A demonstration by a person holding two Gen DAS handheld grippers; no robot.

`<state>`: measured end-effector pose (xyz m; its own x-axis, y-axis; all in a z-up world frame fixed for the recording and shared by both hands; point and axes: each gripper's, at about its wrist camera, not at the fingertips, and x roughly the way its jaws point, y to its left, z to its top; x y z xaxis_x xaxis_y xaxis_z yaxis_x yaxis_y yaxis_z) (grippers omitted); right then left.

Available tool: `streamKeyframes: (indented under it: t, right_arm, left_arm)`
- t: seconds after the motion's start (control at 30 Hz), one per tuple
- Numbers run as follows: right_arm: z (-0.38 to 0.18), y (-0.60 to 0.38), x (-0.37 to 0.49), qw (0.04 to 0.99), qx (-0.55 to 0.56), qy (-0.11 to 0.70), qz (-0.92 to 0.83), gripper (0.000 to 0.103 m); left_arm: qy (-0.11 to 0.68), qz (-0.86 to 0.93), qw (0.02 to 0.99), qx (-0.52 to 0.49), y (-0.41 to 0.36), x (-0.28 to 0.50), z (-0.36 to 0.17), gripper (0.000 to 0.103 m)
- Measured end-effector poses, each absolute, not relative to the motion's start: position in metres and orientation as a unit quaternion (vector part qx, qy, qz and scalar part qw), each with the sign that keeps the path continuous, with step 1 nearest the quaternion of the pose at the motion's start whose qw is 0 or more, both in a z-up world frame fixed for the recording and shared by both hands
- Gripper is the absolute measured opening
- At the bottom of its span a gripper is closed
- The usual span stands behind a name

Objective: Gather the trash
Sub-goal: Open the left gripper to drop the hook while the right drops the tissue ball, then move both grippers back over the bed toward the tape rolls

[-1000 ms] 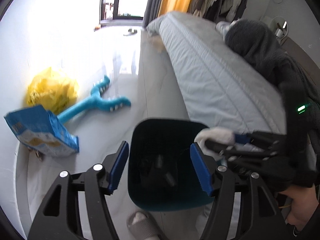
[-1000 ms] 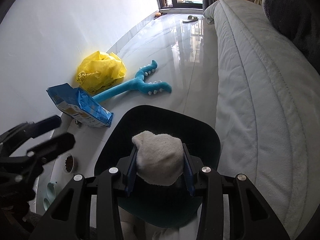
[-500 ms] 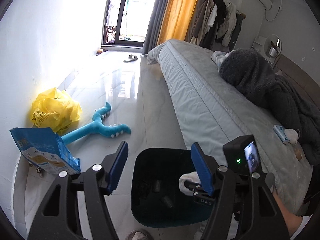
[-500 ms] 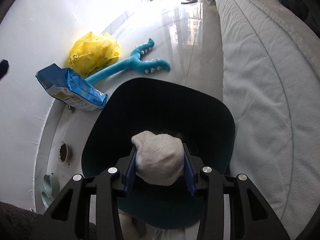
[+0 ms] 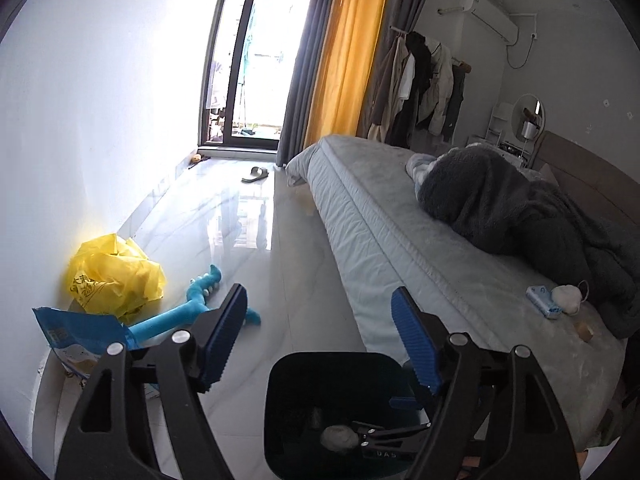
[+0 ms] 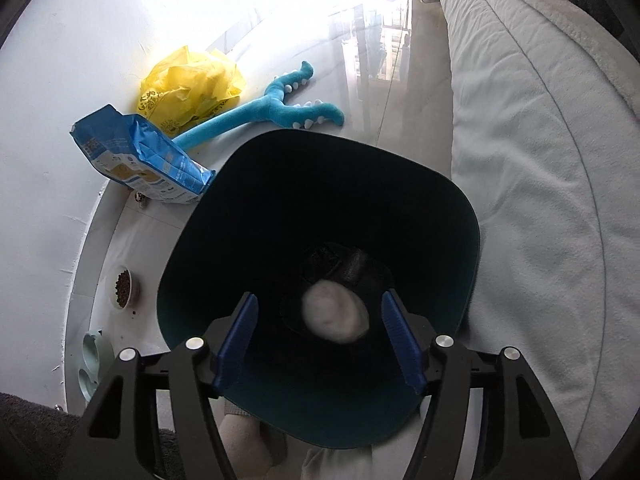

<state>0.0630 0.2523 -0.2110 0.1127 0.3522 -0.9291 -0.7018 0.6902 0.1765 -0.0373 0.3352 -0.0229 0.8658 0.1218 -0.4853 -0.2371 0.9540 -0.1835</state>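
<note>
A dark teal trash bin stands on the floor beside the bed; it also shows in the left wrist view. My right gripper is open directly above the bin's mouth. A white crumpled wad lies loose inside the bin between the fingers, also seen in the left wrist view. My left gripper is open and empty, held above the bin and pointing along the room. On the bed lie a white wad, a blue tissue pack and a small brown block.
A yellow plastic bag, a blue pet-food bag and a blue plush toy lie on the floor by the wall. A food bowl and a green double dish sit at left. The bed fills the right side.
My right gripper has opened and let go of the white wad, which has dropped into the bin. My left gripper has risen and tilted up toward the room.
</note>
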Motion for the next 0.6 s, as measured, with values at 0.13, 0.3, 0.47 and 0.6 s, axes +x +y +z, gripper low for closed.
streamKeyframes:
  t: [0.13, 0.3, 0.47, 0.6]
  right_arm:
    - [-0.196, 0.248, 0.059, 0.736, -0.147, 0.547, 0.371, 0.067]
    - [-0.17, 0.234, 0.056, 0.751, -0.13, 0.526, 0.378, 0.07]
    - [-0.141, 0.212, 0.059, 0.771, -0.114, 0.498, 0.381, 0.072]
    - [-0.114, 0.19, 0.062, 0.792, -0.103, 0.466, 0.38, 0.075]
  left_arm:
    - [0.226, 0.091, 0.963, -0.114, 0.329, -0.036, -0.014, 0.082]
    - [0.227, 0.084, 0.963, -0.117, 0.317, -0.031, -0.01, 0.087]
    - [0.22, 0.079, 0.967, -0.1, 0.296, -0.026, 0.001, 0.091]
    - [0.22, 0.069, 0.967, -0.105, 0.279, -0.02, 0.01, 0.095]
